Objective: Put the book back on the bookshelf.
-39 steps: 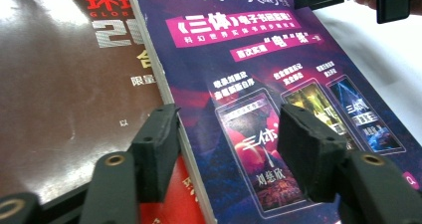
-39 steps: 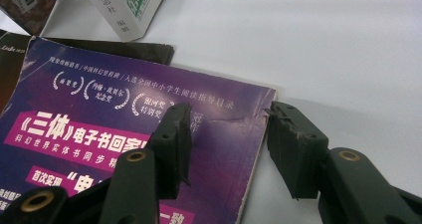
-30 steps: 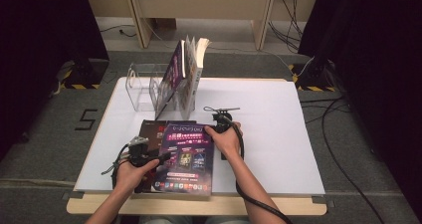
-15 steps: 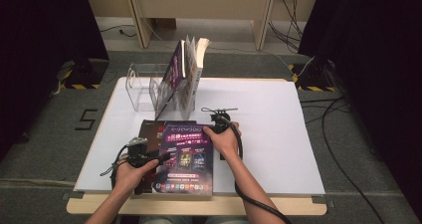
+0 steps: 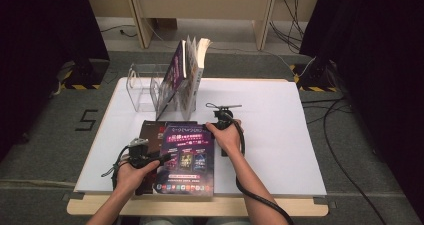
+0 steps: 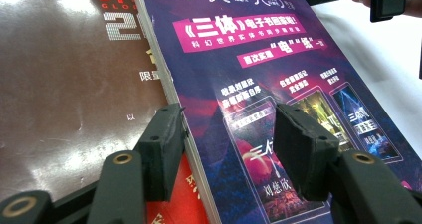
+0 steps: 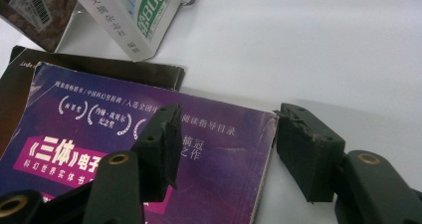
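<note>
My left jaws stand wide apart astride the spine edge of the purple magazine (image 6: pixel 278 84), gripping nothing; my right jaws gape over its far right corner, likewise empty. So: two grippers, left gripper (image 5: pixel 150 157) and right gripper (image 5: pixel 220 121), and two flat magazines. The purple one lies on the dark brown magazine (image 6: pixel 64 84) near the white table's (image 5: pixel 280 135) front edge, glossy, with a pink banner and white lettering.

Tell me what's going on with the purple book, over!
Left claw open, straddling purple book's left edge. Right claw open at its far right corner. Book flat on a brown book. Nothing in the way.
</note>
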`<state>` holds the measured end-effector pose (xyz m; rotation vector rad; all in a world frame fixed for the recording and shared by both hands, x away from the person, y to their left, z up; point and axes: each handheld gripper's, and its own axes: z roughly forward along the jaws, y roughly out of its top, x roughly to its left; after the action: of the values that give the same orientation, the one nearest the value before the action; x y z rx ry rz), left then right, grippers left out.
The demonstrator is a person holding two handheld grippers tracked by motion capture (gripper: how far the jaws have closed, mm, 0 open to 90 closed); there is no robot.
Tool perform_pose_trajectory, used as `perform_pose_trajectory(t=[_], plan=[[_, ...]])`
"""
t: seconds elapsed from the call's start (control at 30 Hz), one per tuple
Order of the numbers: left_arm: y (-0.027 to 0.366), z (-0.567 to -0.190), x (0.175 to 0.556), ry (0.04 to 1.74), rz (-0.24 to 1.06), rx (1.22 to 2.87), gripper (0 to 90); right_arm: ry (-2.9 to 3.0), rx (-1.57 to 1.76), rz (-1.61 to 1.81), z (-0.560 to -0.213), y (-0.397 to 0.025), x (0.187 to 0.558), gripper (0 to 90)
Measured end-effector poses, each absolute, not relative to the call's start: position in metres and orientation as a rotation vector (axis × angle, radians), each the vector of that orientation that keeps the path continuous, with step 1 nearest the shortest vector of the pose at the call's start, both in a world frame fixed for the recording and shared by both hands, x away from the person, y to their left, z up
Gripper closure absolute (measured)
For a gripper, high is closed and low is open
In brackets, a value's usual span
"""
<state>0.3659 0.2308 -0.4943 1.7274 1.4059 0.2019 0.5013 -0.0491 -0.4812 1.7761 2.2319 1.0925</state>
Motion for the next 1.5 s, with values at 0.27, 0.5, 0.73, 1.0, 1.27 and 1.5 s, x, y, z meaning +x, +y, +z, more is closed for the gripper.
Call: perform_pose_trajectory(t=[0.27,0.5,0.73,1.0,1.27,1.5], plan=[[0.23,-0.495,0.365,1.397,0.209,1.733,44.0,2.236,1.746,1.116,-0.482,-0.053,0.508,42.8],[0.229,-0.495,0.365,1.393,0.222,1.741,44.5,2.257,1.704,1.143,-0.485,-0.055,0.507,46.7],[0.232,-0.496,0.365,1.415,0.199,1.709,46.7,2.248,1.714,1.141,-0.485,-0.056,0.502,47.7],[0.233,-0.495,0.367,1.432,0.178,1.694,47.0,2.277,1.795,1.11,-0.48,-0.055,0.494,47.3],[0.233,-0.493,0.369,1.456,0.164,1.687,48.1,2.235,1.796,1.113,-0.482,-0.055,0.492,52.1],[0.234,-0.494,0.37,1.466,0.157,1.671,47.2,2.269,1.773,1.108,-0.482,-0.053,0.488,52.1]])
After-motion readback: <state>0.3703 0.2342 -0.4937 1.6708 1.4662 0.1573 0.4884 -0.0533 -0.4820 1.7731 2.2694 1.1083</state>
